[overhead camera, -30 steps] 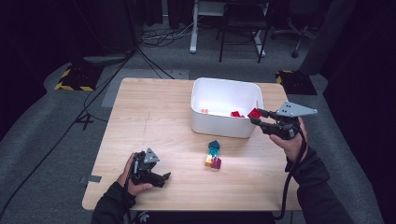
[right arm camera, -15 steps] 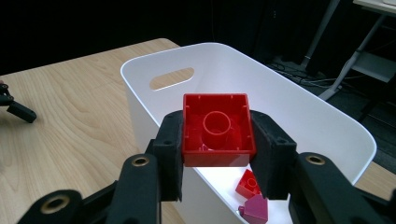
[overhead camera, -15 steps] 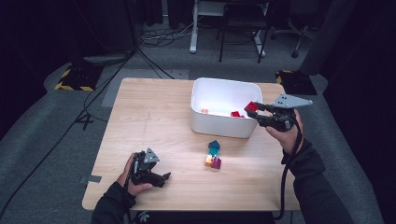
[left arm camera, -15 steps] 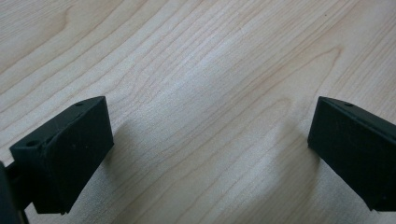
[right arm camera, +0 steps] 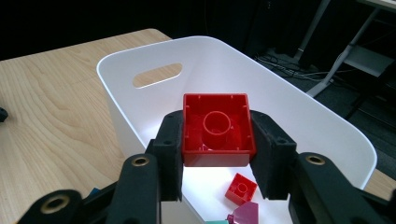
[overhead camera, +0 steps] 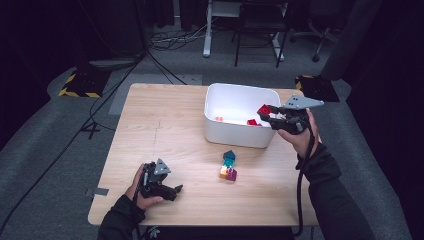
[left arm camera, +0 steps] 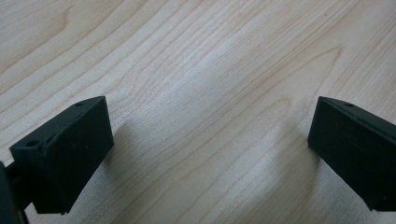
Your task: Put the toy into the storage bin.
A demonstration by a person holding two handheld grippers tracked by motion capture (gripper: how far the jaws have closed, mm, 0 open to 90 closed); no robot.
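- The right gripper [overhead camera: 266, 114] is clamped on a red building block [right arm camera: 217, 129]; in the right gripper view both black pads press the block's two sides, and its hollow underside with the round tube faces the camera.
- That block hangs above the white plastic bin [overhead camera: 216, 131], over the bin's right-hand part as the high view has it, and not touching the bottom.
- In the bin lie a smaller red block [right arm camera: 241, 188], a magenta piece [right arm camera: 244, 214] just beside it, and a small orange-pink bit [overhead camera: 218, 119] toward the left wall.
- The bin has an oval handle slot [right arm camera: 157, 74] in its end wall and stands on the far right part of the wooden table [overhead camera: 165, 135].
- A small cluster of blocks [overhead camera: 228, 166] sits on the table just in front of the bin: teal ones on top, orange and magenta ones below, touching each other.
- The left gripper [overhead camera: 170, 190] rests low at the near left of the table, well apart from the blocks; its jaws stand wide apart with nothing between them, bare wood grain showing in the gap.
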